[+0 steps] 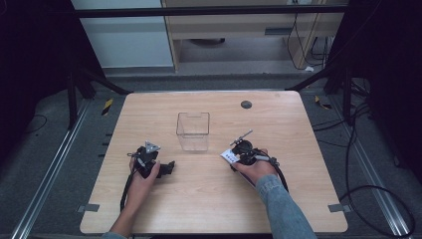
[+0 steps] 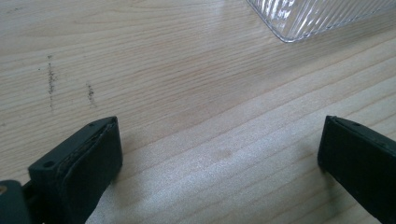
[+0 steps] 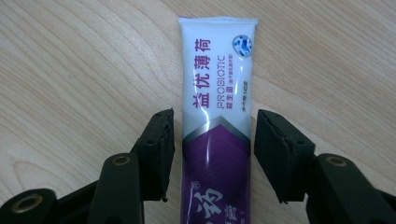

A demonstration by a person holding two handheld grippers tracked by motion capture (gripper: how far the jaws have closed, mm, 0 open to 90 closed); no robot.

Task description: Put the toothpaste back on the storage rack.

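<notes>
Clear box (image 1: 193, 131) stands mid-tabletop (image 1: 209, 194) between your grippers; open wood all round it, near edge free, small dark disc (image 1: 246, 104) far back.

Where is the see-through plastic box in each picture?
High view: the clear plastic box stands near the table's middle, ahead of and between both grippers.
Left gripper view: one ribbed corner of it pokes in at the top right, beyond the open jaws.
Right gripper view: here a purple and white tube lies between the jaws instead.
Shared landmark: the light wooden table.
</notes>
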